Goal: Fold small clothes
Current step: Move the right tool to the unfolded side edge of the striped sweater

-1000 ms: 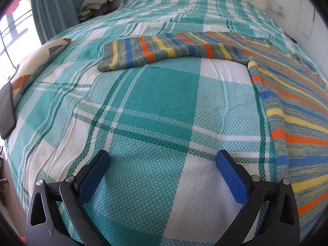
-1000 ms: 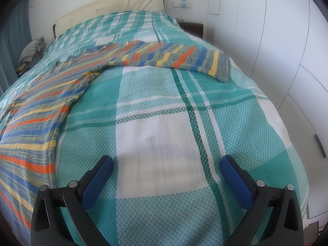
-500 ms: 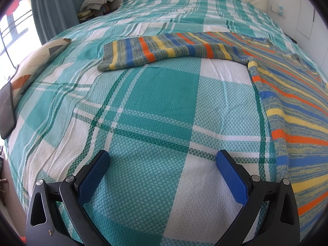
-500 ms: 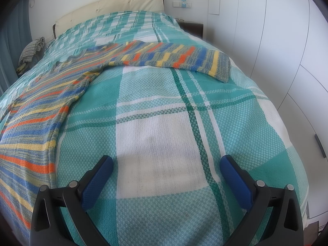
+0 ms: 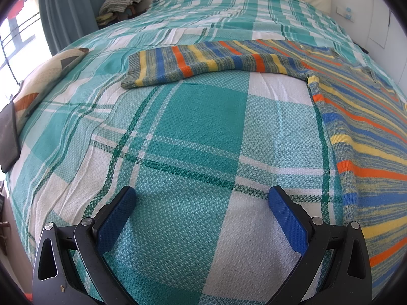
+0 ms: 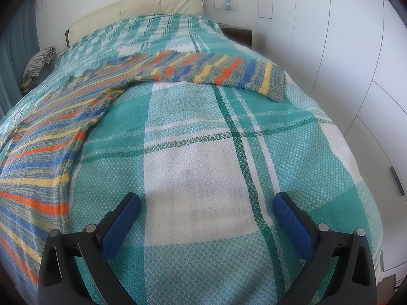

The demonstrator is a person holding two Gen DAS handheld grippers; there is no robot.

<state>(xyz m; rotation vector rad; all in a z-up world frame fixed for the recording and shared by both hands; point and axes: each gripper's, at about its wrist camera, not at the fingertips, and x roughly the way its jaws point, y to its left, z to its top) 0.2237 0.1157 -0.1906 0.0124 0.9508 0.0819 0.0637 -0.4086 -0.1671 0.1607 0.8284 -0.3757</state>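
Currently we are hovering both the left gripper [image 5: 201,198] and right gripper [image 6: 206,204], fingers apart and empty, flanking the flat-spread sweater [image 5: 356,117] near the bed's [image 5: 193,117] foot edge for sleeve folds.

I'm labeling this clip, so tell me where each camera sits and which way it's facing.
Left wrist: on the left gripper, low over the foot of the bed, facing the headboard; sees the striped sweater's left sleeve; open blue fingers show.
Right wrist: on the right gripper, same heading, wardrobe at right; sees the other sleeve; open fingers show.
Shared: the sweater and plaid bedspread.
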